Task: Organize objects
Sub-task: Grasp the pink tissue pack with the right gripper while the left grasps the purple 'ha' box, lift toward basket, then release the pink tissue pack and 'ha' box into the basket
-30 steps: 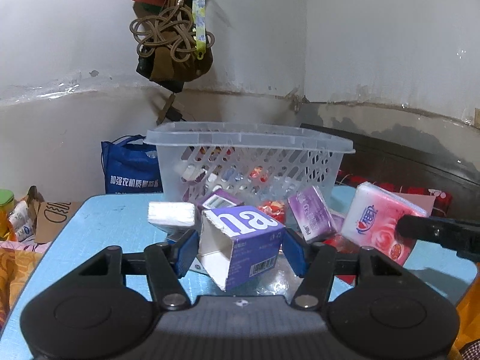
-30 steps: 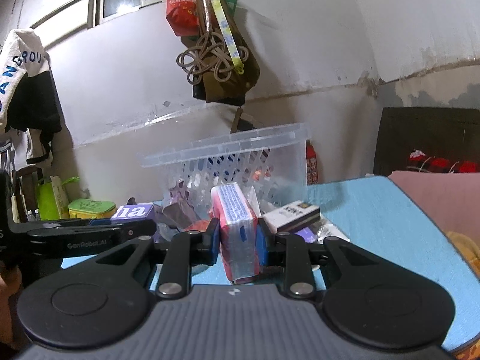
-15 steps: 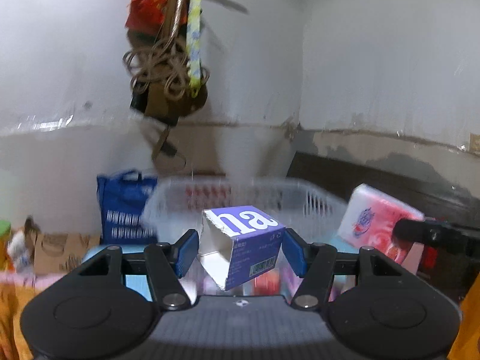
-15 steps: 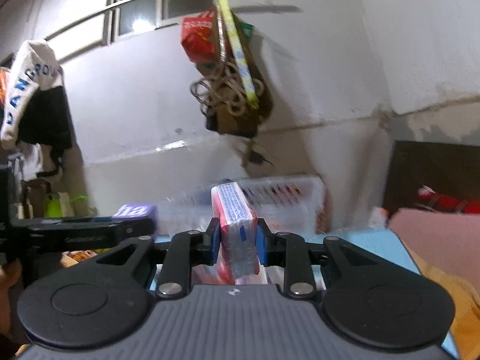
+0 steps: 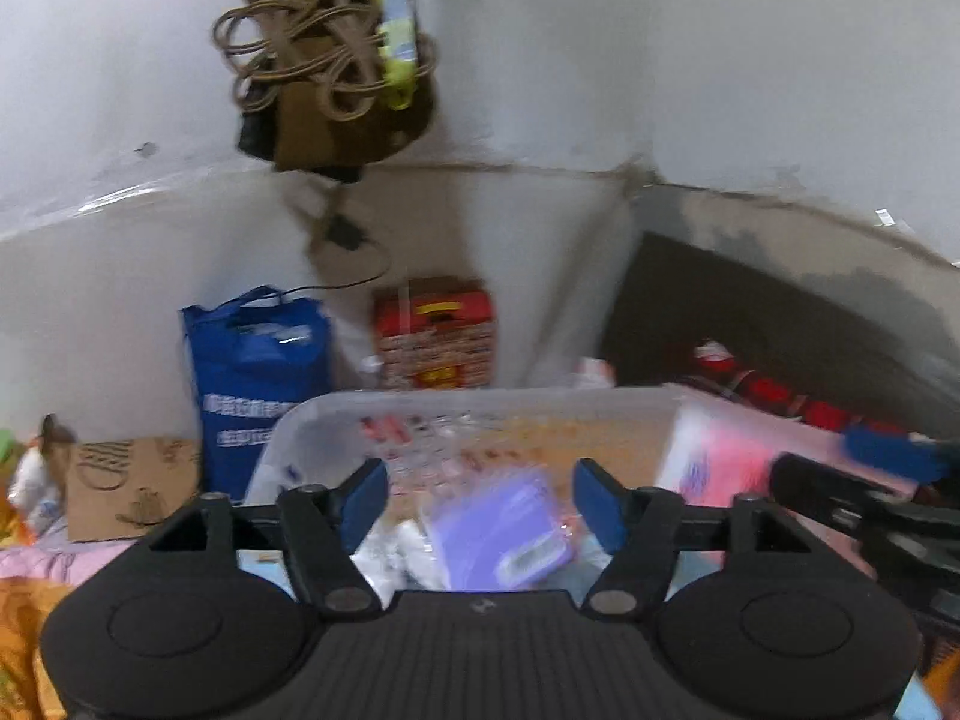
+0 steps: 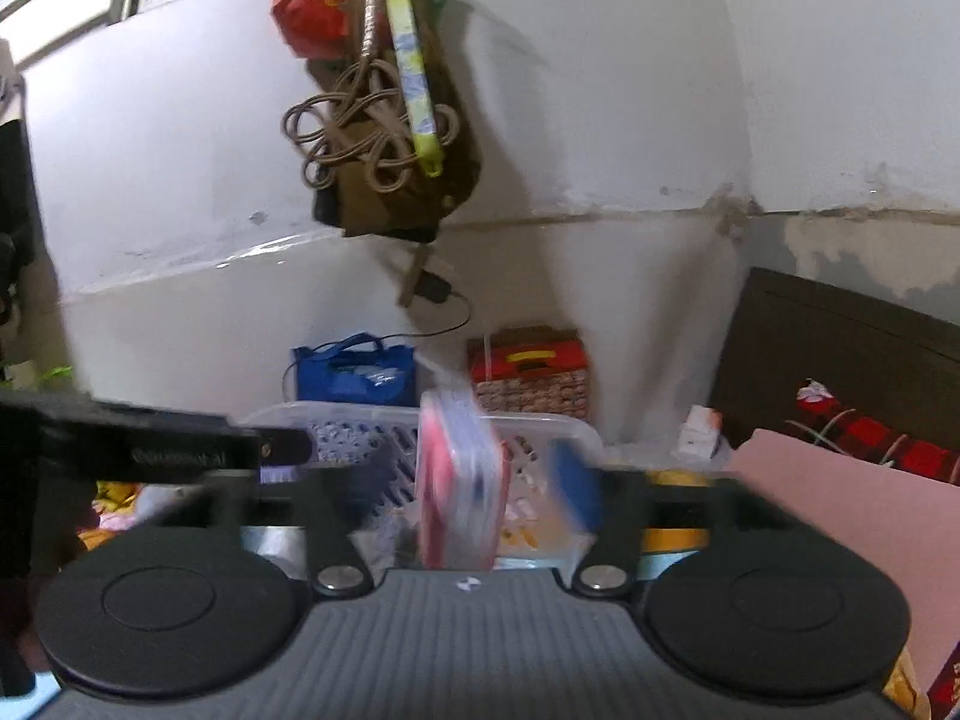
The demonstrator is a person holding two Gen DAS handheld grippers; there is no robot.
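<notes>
Here both claws hang spread over the basket, letting their loads go.

Nearest, the left claw (image 5: 474, 504) stands wide, the purple box (image 5: 501, 531) loose and blurred below its pads, apparently dropping into the clear basket (image 5: 324, 414). The right claw (image 6: 480, 480) is wide too; the pink tissue pack (image 6: 459, 480), touching neither pad, falls toward the basket's small packets.
</notes>
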